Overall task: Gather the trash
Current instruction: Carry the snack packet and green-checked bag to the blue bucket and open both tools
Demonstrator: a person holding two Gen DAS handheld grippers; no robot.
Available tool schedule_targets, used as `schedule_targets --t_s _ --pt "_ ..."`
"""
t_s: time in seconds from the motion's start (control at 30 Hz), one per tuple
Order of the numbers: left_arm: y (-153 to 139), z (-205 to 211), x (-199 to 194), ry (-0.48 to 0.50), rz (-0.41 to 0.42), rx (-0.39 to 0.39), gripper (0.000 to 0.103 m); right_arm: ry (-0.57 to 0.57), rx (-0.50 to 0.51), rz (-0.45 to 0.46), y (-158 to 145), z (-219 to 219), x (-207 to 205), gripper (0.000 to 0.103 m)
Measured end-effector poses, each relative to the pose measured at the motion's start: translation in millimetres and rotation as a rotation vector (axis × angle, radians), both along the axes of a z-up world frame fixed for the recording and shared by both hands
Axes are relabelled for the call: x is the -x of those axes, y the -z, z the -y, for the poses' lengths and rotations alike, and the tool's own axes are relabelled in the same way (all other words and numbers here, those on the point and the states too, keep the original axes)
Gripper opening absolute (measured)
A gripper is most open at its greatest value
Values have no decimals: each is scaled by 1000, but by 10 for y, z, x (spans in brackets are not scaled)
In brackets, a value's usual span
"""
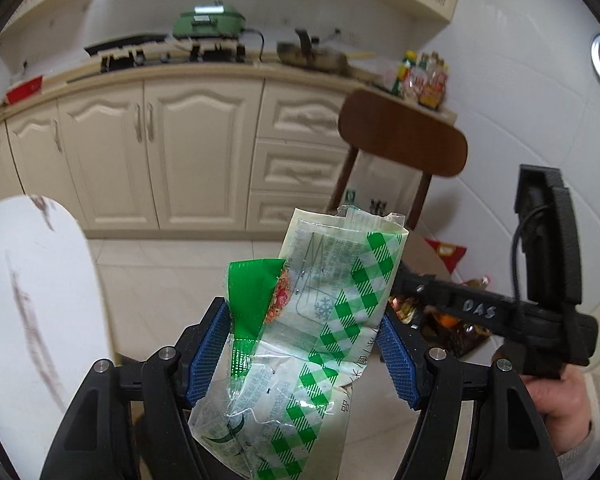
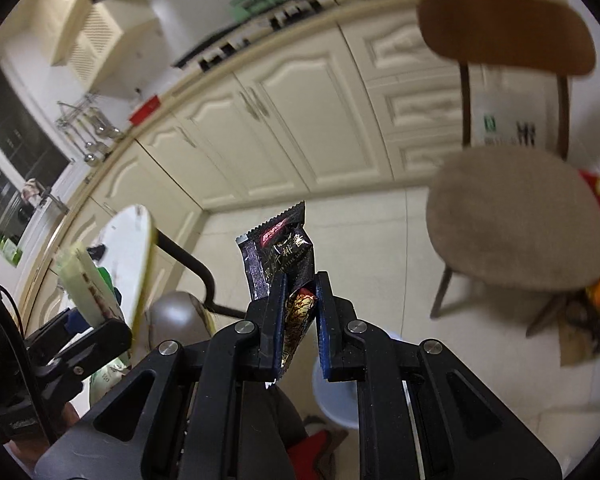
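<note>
The left gripper (image 1: 304, 344) pinches a green-checked wrapper (image 1: 320, 320) between its blue pads (image 1: 208, 356). The wrapper fills the gap from pad to pad, its torn top rising well above the fingertips and its crumpled lower end hanging down toward the camera. Off to this gripper's right, the right gripper (image 1: 396, 280) comes in from the side, gripped by a hand (image 1: 556, 404). Beyond it a wooden chair (image 1: 404, 136) stands before cream cabinets (image 1: 196, 152), and a white round tabletop (image 1: 32, 300) sits close on the left.

The right gripper (image 2: 300, 292) has its fingers drawn close together on a black sauce packet (image 2: 278, 256). The packet stands upright between them, lying against the left finger, with its serrated top edge above the tips and a gold-patterned part showing lower in the gap. To the left, the left gripper (image 2: 80, 316) shows edge-on with its wrapper (image 2: 84, 280). Below the fingers is a pale bin (image 2: 336, 396); the chair's padded seat (image 2: 516, 220) lies ahead to the right.
</note>
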State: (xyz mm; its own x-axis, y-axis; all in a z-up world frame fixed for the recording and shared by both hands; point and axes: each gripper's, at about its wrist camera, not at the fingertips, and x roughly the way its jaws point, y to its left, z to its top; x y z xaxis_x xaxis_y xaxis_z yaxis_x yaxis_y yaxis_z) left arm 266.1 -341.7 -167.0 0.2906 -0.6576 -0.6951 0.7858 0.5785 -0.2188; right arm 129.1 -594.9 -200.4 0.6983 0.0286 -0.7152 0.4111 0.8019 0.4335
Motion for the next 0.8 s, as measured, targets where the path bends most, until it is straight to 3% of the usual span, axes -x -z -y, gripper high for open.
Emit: schedule_targets --t_s 0.23,0.47,0.53,0.6,0.8 --pt "386 701 -456 53 -99 -115 67 7 -117 -143 824 162 -7 13" --pt "668 1236 -813 75 -151 -235 71 14 -175 -226 1280 189 -38 18" --pt "713 1374 -841 73 -140 -261 73 34 -193 -240 1383 233 -39 25" --pt "684 1488 -868 65 -109 -276 81 48 -210 -255 1459 263 -30 54" --pt "504 1630 -861 39 -37 -285 94 90 -221 -273 1504 334 33 87"
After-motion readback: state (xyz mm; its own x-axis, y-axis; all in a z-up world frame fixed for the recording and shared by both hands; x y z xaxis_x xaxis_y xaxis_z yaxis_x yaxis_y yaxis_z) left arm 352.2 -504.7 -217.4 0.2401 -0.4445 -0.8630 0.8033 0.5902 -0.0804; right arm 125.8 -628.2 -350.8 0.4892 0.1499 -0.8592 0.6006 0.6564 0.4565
